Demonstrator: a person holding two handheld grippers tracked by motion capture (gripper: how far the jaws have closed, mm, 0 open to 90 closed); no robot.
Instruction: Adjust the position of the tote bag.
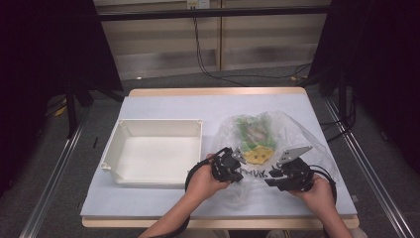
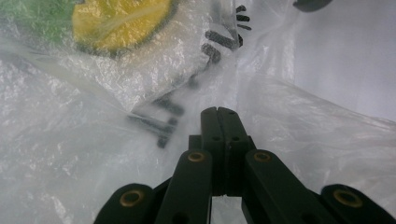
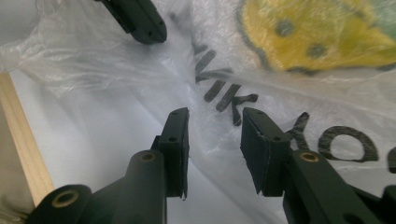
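A clear plastic bag (image 1: pixel 292 131) with a yellow and green print and black lettering lies crumpled on the table's right half. At its near left edge my left gripper (image 1: pixel 236 171) is shut, and in the left gripper view its jaws (image 2: pixel 218 112) press together with the bag's film (image 2: pixel 116 70) gathered at their tips. My right gripper (image 1: pixel 275 174) is at the bag's near right edge. Its jaws (image 3: pixel 215 114) stand open, astride a fold of the film (image 3: pixel 224 154) beside the lettering, with the pads clear of it. The left gripper's jaw tip (image 3: pixel 140 21) is just beyond.
An empty white rectangular bin (image 1: pixel 158 128) stands left of the bag on the pale blue table top (image 1: pixel 198 104). The table's wooden front edge (image 1: pixel 218 222) runs just behind my hands. Dark stands and cables surround the table.
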